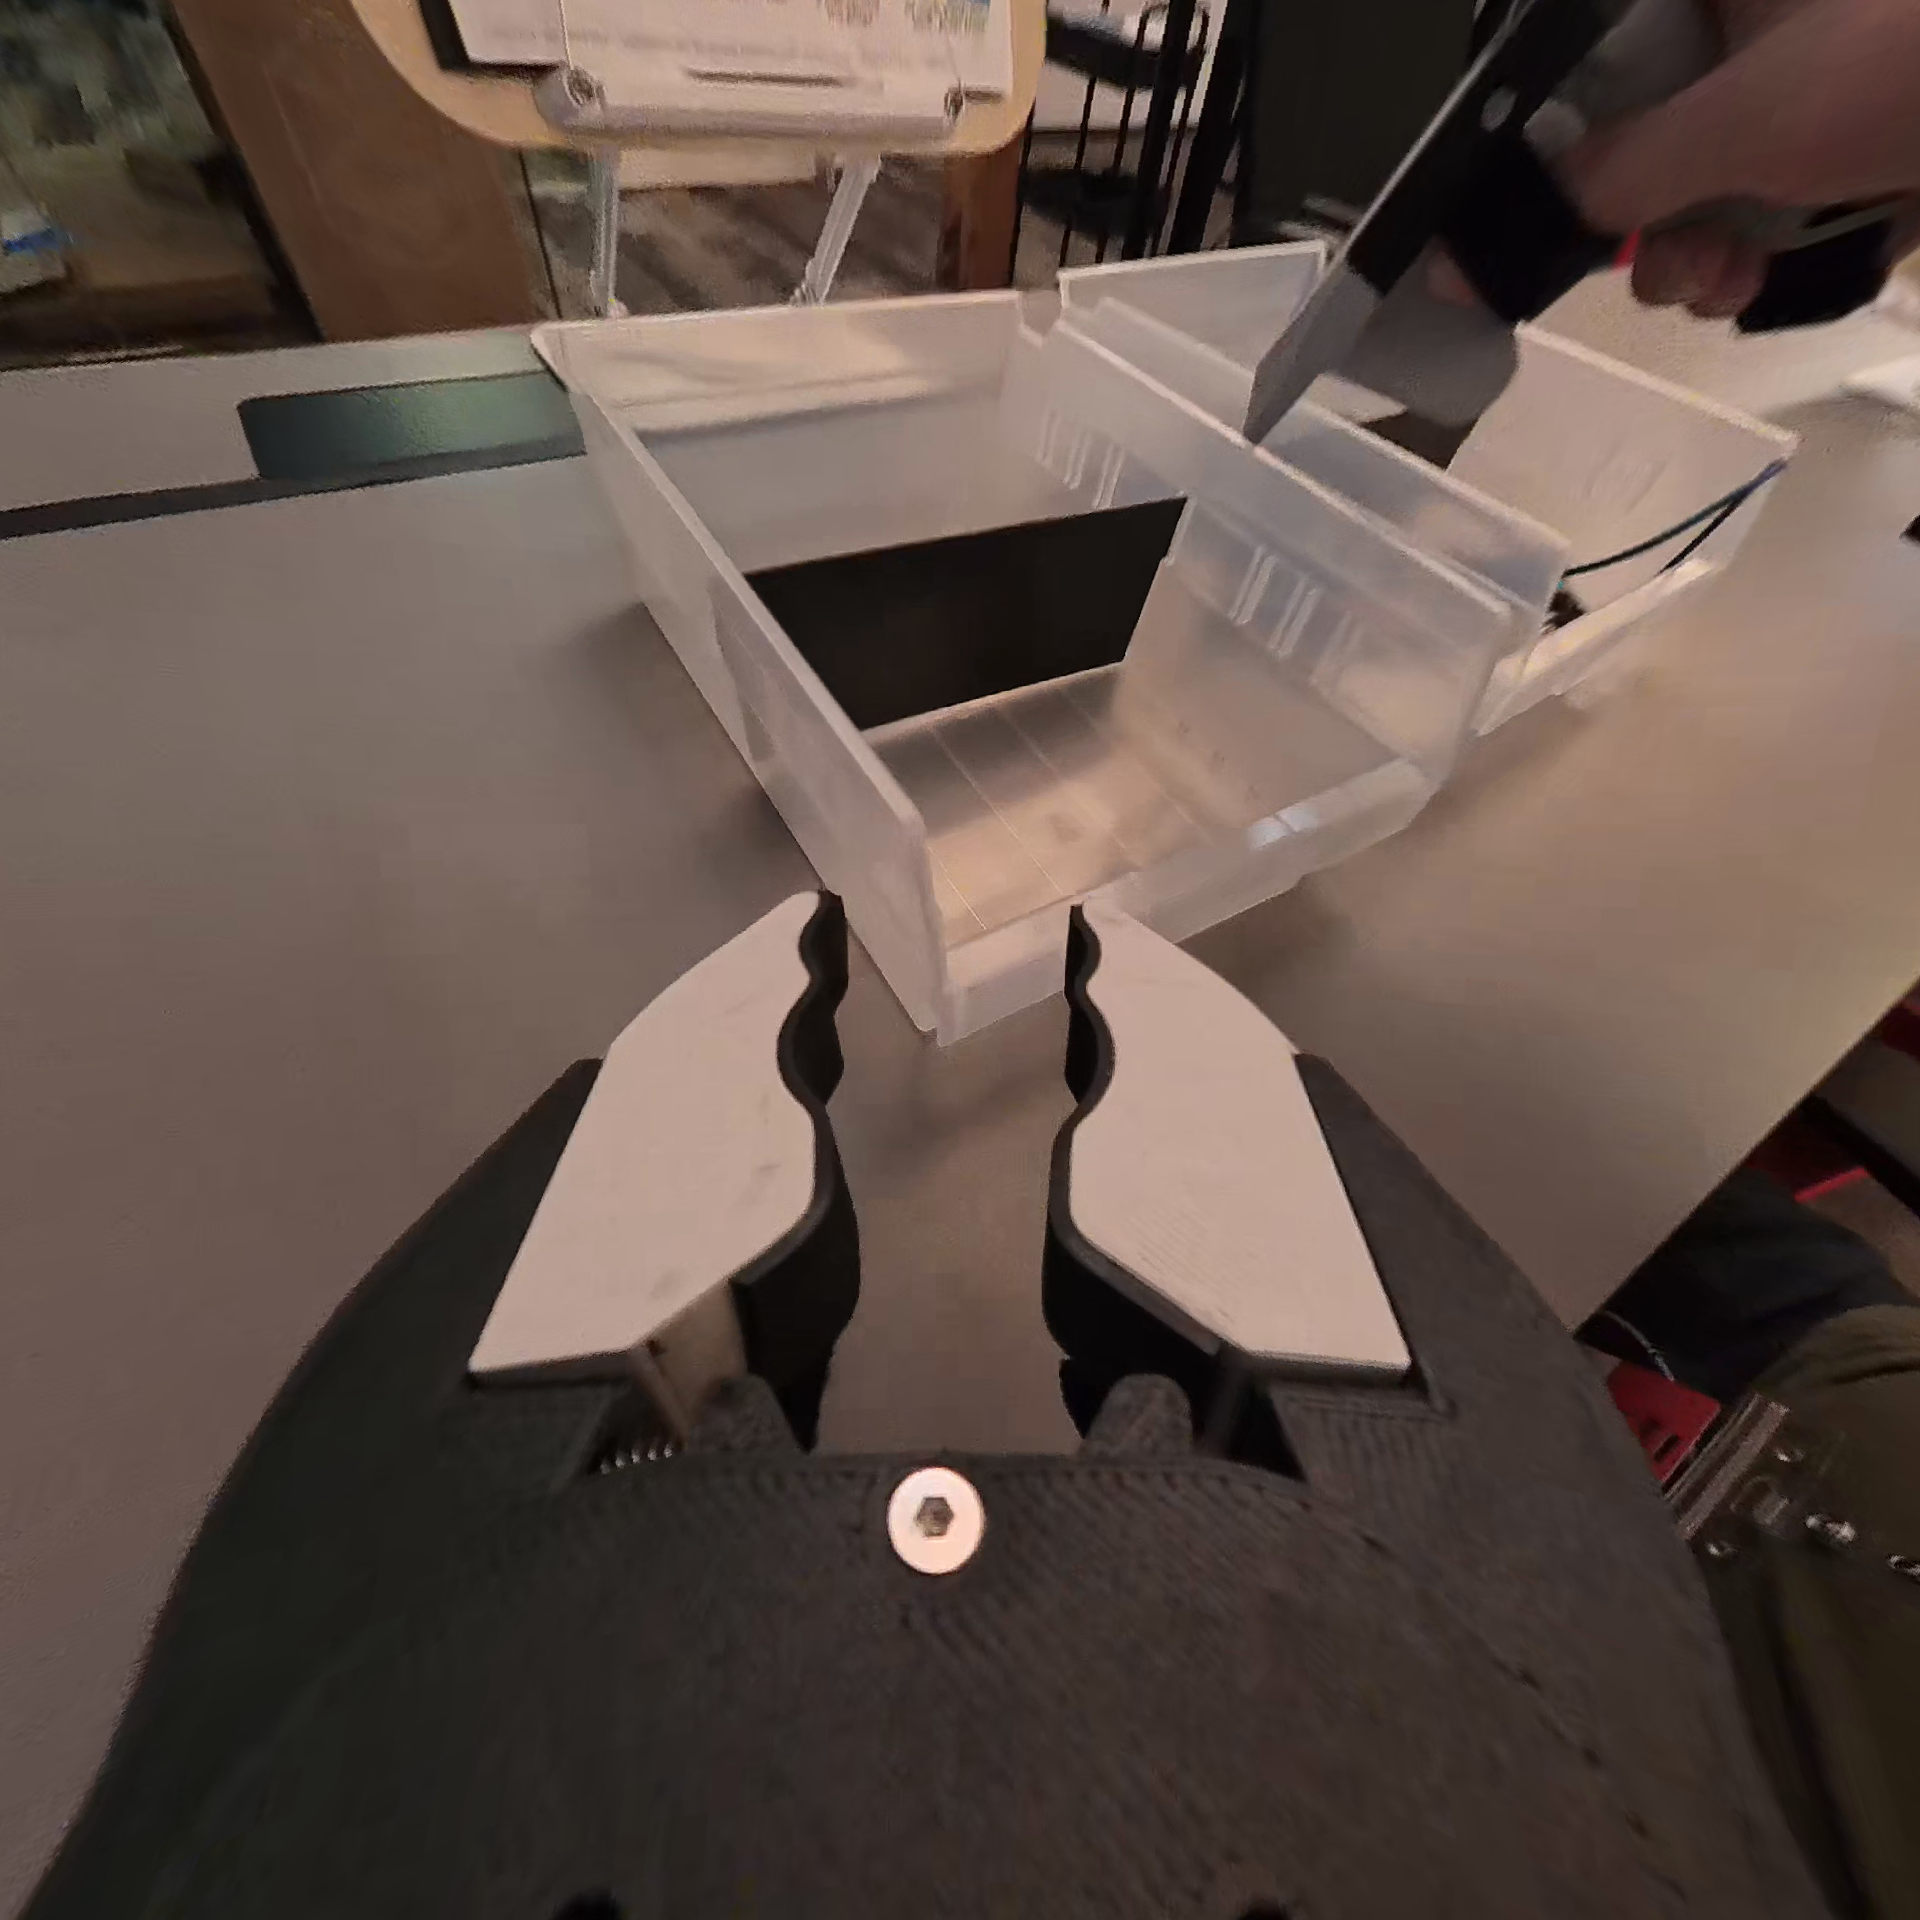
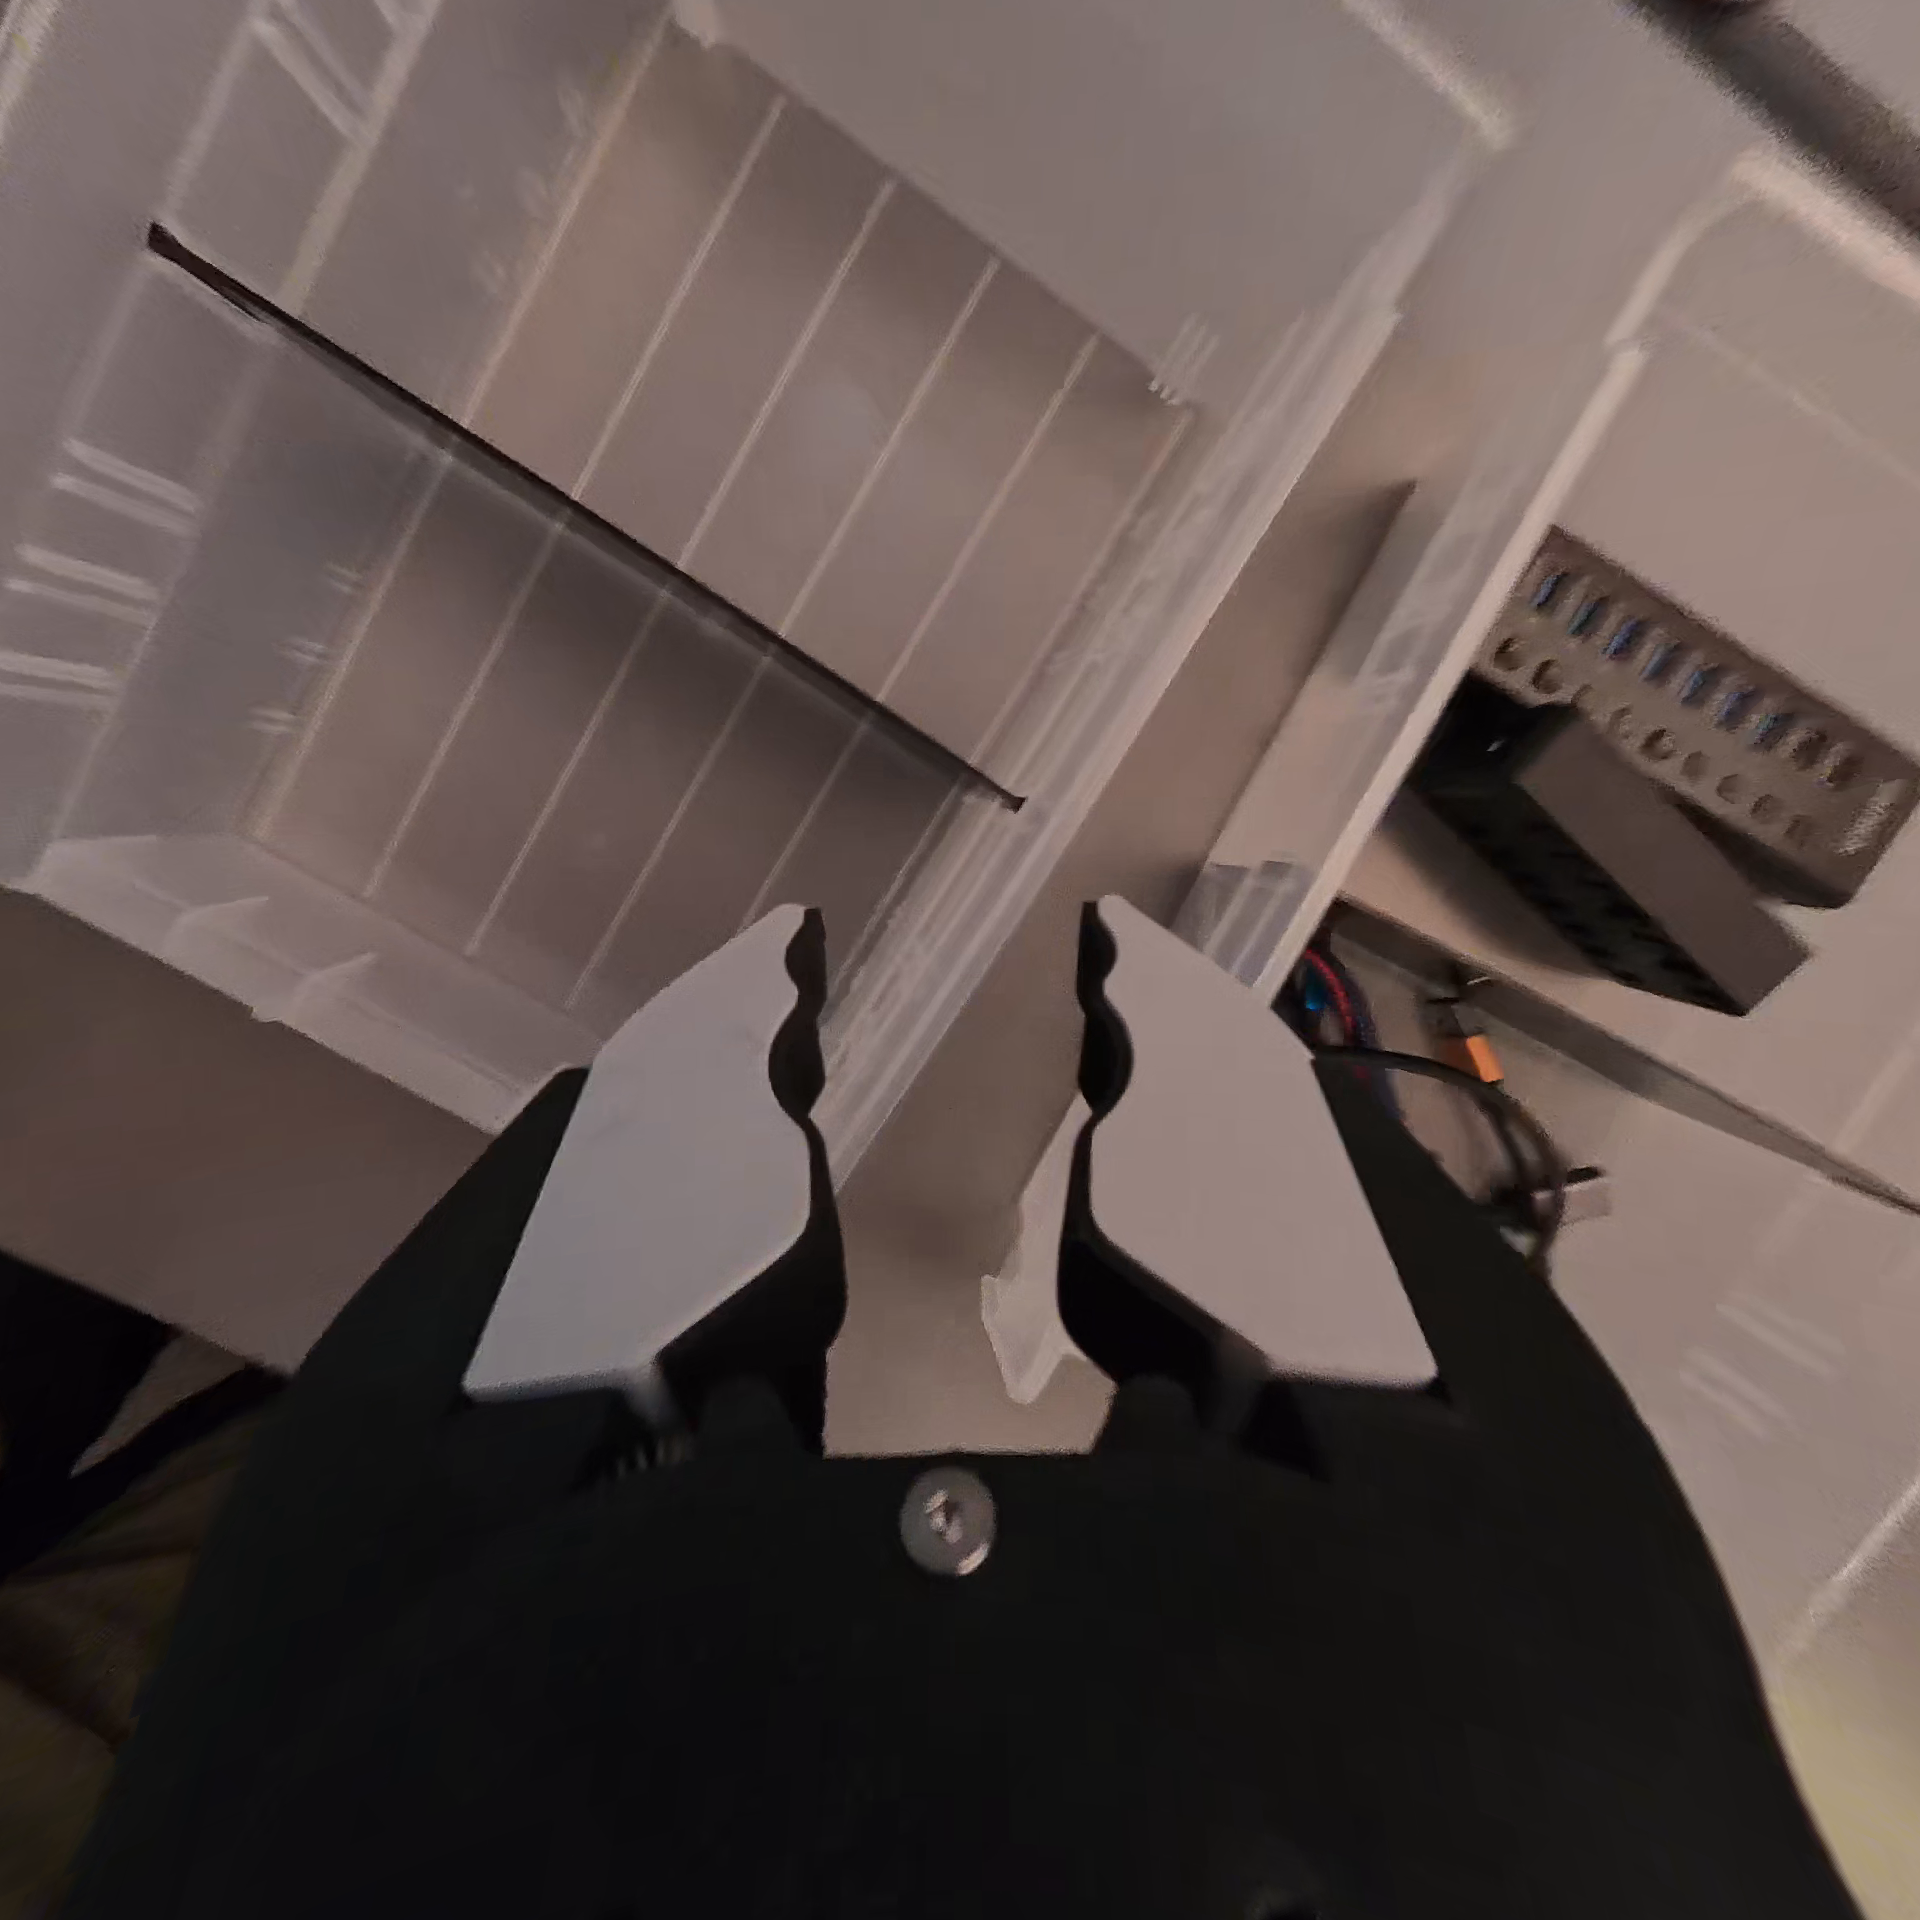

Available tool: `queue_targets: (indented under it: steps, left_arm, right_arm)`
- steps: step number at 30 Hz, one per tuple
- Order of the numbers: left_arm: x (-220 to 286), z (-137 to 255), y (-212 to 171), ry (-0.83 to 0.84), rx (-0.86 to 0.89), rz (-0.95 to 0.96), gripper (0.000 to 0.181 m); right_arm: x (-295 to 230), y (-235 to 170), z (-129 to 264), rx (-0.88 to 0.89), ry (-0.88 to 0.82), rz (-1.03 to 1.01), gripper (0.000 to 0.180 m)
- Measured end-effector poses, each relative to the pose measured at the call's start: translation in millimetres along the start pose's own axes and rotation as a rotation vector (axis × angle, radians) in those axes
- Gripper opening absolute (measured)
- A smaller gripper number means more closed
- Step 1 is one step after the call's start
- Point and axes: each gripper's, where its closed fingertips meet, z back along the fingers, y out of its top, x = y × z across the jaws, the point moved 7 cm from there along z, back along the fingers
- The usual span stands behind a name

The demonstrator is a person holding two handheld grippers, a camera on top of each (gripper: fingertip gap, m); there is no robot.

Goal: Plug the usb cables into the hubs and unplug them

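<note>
Two clear plastic bins (image 1: 1039, 644) side by side on grey table (image 1: 312, 831), black divider (image 1: 966, 603) in nearer bin

Dim warm indoor light, wide-angle bending at the edges, right wrist view smeared by motion blur

My right gripper (image 2: 945, 914) hangs with its jaws apart, gripping nothing, above a clear plastic bin (image 2: 312, 904) split by a dark divider (image 2: 582, 509). Off to the right — blurred, so I'm guessing a little — two hubs (one grey (image 2: 1704, 717), one black (image 2: 1621, 883)) sit stacked beside tangled cables (image 2: 1496, 1122).
</note>
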Motion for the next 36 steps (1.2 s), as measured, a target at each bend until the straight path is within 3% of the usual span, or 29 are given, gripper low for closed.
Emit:
queue_targets:
  steps: [4, 8, 12, 19, 25, 29, 32, 36]
  left_arm:
    - [-8, 15, 3, -0.047, 0.072, 0.062, 0.040]
    - [-14, 31, 14, -0.007, 0.160, 0.054, 0.041]
    - [-13, 31, 13, -0.034, 0.143, 0.061, 0.042]
    - [-6, 58, 22, -0.030, 0.217, 0.073, 0.044]
    - [6, 94, 31, 0.068, 0.312, 0.094, 0.048]
    - [18, 68, 41, 0.059, 0.221, 0.082, 0.057]
    - [35, 19, 57, 0.139, 0.057, -0.168, 0.058]
    - [48, -48, 92, 0.353, -0.180, -0.737, 0.060]
  right_arm:
    - [-1, -17, -35, -0.157, 0.066, -0.089, 0.048]
    - [-6, -23, -68, -0.246, 0.085, -0.107, 0.032]
    - [4, -11, -74, -0.268, 0.143, -0.196, 0.009]
    - [8, 5, -70, -0.342, 0.278, -0.143, 0.005]
    - [27, 27, -8, -0.324, 0.343, -0.015, 0.005]
    - [90, 28, 68, -0.212, 0.317, -0.020, 0.005]
    - [162, 2, 121, -0.113, 0.300, -0.136, 0.005]
    - [261, -65, 166, -0.029, 0.175, -0.318, 0.005]
